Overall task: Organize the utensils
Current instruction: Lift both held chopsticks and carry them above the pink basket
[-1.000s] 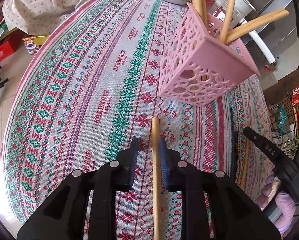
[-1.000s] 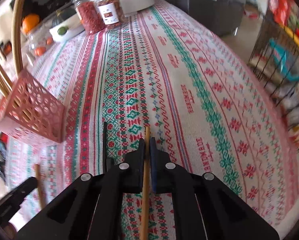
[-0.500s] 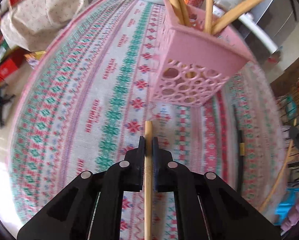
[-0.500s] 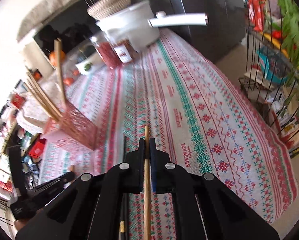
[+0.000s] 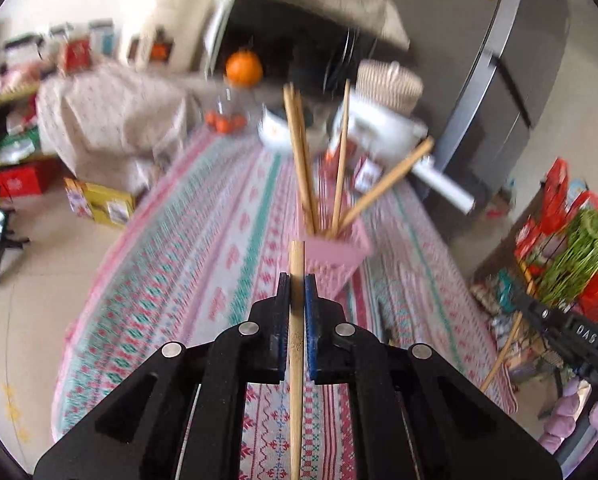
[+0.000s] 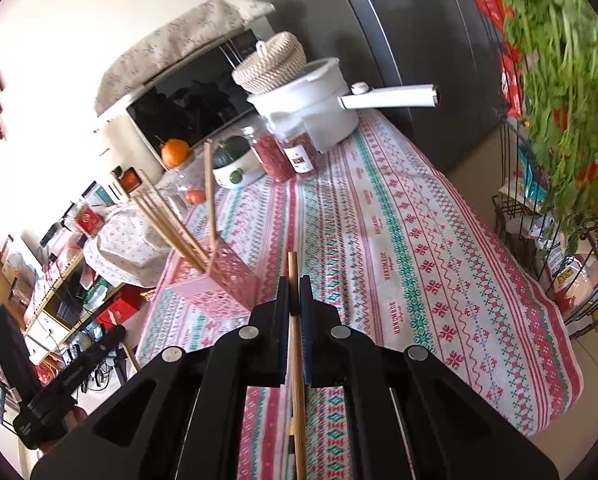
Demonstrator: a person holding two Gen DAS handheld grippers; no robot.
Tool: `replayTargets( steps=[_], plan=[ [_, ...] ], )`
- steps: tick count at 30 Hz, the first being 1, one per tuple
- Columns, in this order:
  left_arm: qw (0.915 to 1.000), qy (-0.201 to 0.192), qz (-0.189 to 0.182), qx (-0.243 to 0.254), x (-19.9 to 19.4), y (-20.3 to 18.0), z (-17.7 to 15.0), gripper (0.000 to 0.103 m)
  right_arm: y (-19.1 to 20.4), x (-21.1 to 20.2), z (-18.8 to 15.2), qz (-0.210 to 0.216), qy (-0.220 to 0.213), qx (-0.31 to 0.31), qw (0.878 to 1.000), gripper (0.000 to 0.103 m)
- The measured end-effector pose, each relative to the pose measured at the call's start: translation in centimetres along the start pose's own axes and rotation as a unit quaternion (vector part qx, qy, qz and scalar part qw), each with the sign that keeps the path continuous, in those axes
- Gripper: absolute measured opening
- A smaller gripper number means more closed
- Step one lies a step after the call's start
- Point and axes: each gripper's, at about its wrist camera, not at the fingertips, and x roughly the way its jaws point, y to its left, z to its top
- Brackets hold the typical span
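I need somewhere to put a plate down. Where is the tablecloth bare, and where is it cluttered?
Bare: the wide stretch of tablecloth right of the pink holder, down to the near edge. Crowded: the far end, where the white pot, two red jars and a bowl stand close together.

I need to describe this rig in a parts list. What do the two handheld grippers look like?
Both the left gripper and right gripper are matte black angular plastic frames with silver round rivets. Their jaws carry ribbed blue pads. White "DAS" lettering shows on the right one's side.
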Motion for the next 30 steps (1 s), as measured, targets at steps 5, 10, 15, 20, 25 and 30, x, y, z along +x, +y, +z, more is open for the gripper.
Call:
replayTargets(
  steps=[5,10,15,20,25,30],
  plan=[
    [0.9980,-0.062,-0.003,0.004,-4.0,-1.0,1.4,0.006,1.4,-2.1,-0.3,0.009,-0.011,-0.018,1.000,0.005],
    [0.9949,-0.100,-0.007,0.007,-6.8,-1.9,3.4,0.006,2.7,-3.7,0.8,0.020,-0.021,-0.023,0.999,0.005],
    [0.9906,-0.135,-0.018,0.011,-8.7,-3.3,7.1,0.006,4.4,-5.2,3.3,0.029,-0.042,-0.029,0.998,0.005],
    [0.9870,-0.160,-0.021,0.007,-8.3,-4.6,11.2,0.006,5.8,-5.6,6.7,0.036,-0.059,-0.020,0.997,0.005],
    [0.9824,-0.187,-0.007,-0.009,-6.7,-5.2,15.0,0.006,7.3,-5.6,10.1,0.038,-0.078,-0.023,0.996,0.005],
    [0.9802,-0.197,0.015,-0.017,-3.6,-5.2,17.1,0.006,8.6,-4.6,12.1,0.037,-0.086,-0.028,0.995,0.005]
  ],
)
